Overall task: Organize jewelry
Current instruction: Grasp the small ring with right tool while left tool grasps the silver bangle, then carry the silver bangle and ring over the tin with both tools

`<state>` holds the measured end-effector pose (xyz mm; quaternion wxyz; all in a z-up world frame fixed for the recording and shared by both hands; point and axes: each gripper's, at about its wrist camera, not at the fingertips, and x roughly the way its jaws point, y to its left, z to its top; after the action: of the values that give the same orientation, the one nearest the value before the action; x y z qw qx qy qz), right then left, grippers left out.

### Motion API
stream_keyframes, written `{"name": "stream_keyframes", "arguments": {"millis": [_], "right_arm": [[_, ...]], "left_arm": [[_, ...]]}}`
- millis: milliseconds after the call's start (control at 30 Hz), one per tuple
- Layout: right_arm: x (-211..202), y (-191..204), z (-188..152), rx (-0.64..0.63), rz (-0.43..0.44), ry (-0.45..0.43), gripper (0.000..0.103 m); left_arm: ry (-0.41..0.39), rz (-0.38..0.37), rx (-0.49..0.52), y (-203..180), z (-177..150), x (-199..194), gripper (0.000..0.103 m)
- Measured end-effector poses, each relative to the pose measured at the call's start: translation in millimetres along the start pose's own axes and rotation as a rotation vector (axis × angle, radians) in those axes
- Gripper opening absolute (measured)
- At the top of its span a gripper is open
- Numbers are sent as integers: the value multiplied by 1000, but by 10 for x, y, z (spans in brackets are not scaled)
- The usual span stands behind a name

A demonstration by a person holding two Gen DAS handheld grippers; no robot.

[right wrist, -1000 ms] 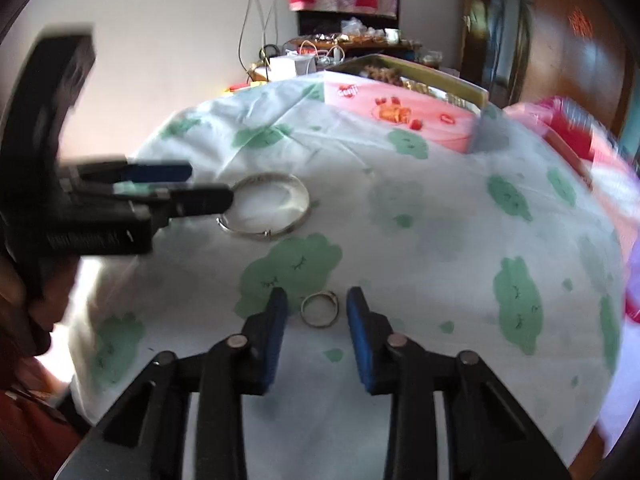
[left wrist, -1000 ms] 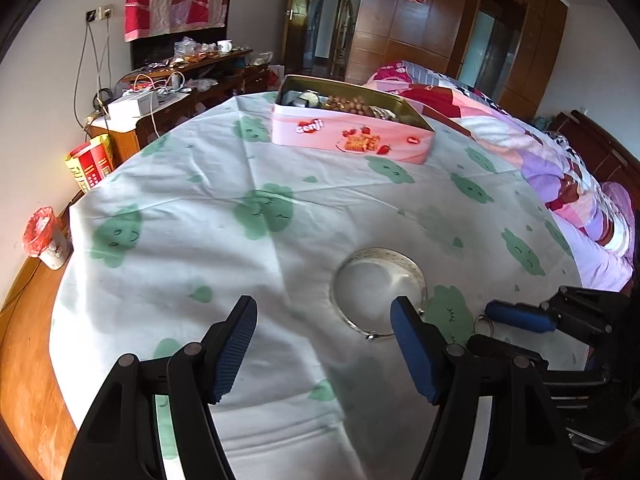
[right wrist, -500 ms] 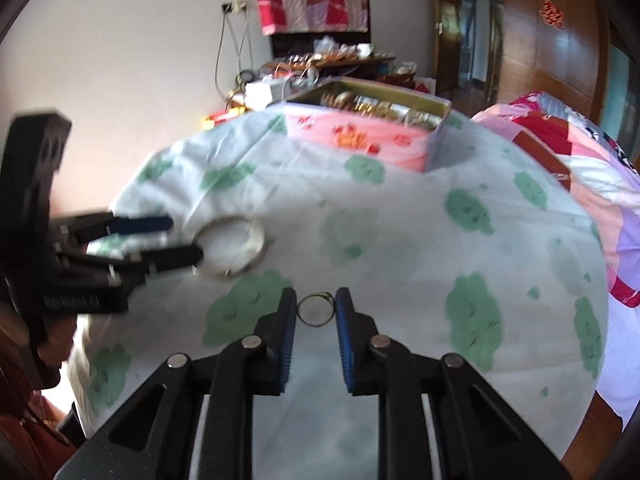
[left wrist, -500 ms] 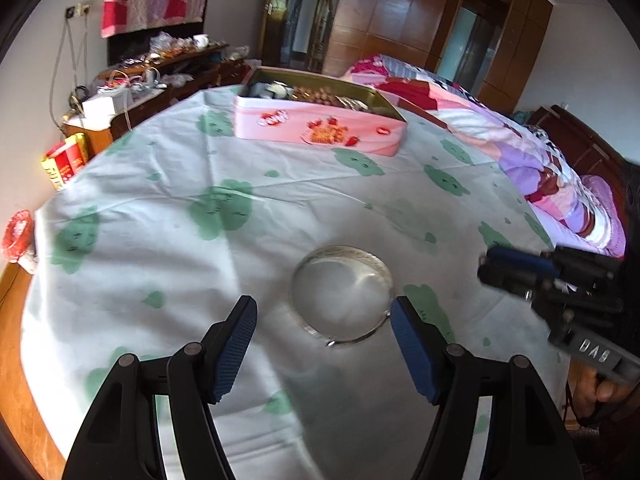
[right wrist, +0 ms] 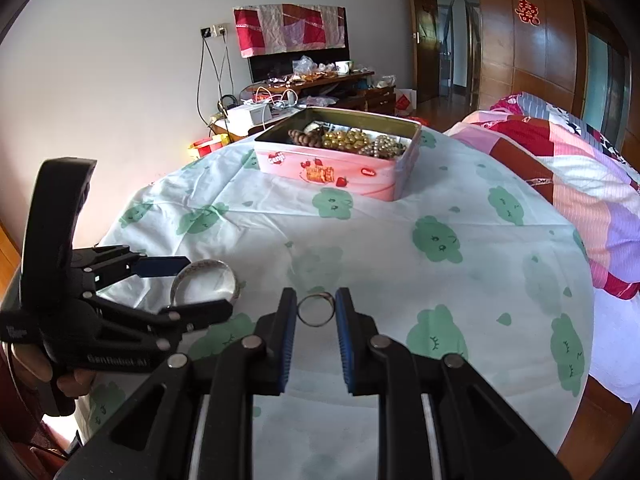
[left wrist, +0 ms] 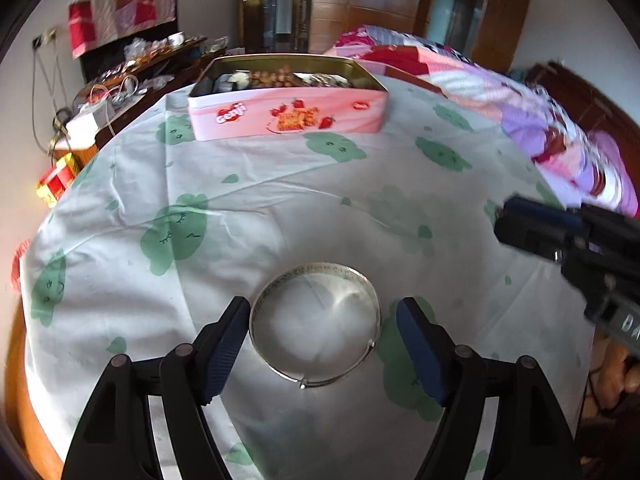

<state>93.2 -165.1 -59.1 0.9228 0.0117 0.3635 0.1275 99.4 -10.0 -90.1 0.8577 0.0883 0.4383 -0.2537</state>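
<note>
Round surface (left wrist: 280, 208) under a white cloth with green cloud print. Left tool (left wrist: 322, 334) low over the cloth, its blue-padded fingers (left wrist: 224, 350) spread wide to either side of a thin silver bangle (left wrist: 316, 326) lying flat; left pad just beside the bangle's rim at 9 o'clock, right pad apart from it at 3 o'clock, no grip. Right tool (right wrist: 316, 322) clamped on a small silver ring (right wrist: 316, 310), held upright between the blue pads at their tips, above the cloth. In the right wrist view the bangle (right wrist: 205, 282) sits at 9 o'clock of the ring, partly behind the left tool's fingers. Pink rectangular biscuit tin with strawberry print (right wrist: 332, 170), lid off, at 12 o'clock on the far side of the surface, well apart from both tools; inside it brown, gold and pearly bead strands (right wrist: 352, 140). Patchwork quilt on a bed (right wrist: 560, 152) at 2 o'clock beyond the surface.
</note>
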Motion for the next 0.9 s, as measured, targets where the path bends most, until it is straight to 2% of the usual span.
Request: {"name": "stream_keyframes", "arguments": {"millis": [100, 267, 367, 467, 533, 733, 900], "right_arm": [[-24, -17, 13, 4, 0, -8, 22], [-44, -59, 16, 14, -3, -13, 22], [-30, -77, 13, 26, 2, -11, 22], [-33, -76, 18, 29, 8, -14, 22], [-50, -75, 22, 28, 8, -23, 22], [-74, -82, 57, 38, 14, -41, 22], [-99, -71, 90, 33, 8, -52, 22]], "left_arm": [[8, 59, 50, -11, -44, -9, 77], [10, 51, -58, 162, 14, -3, 77], [12, 92, -6, 75, 24, 45, 78], [10, 82, -10, 75, 38, 54, 78], [0, 80, 1, 73, 46, 41, 68], [-8, 73, -6, 74, 60, 43, 68], [-48, 13, -76, 166, 27, -21, 68]]}}
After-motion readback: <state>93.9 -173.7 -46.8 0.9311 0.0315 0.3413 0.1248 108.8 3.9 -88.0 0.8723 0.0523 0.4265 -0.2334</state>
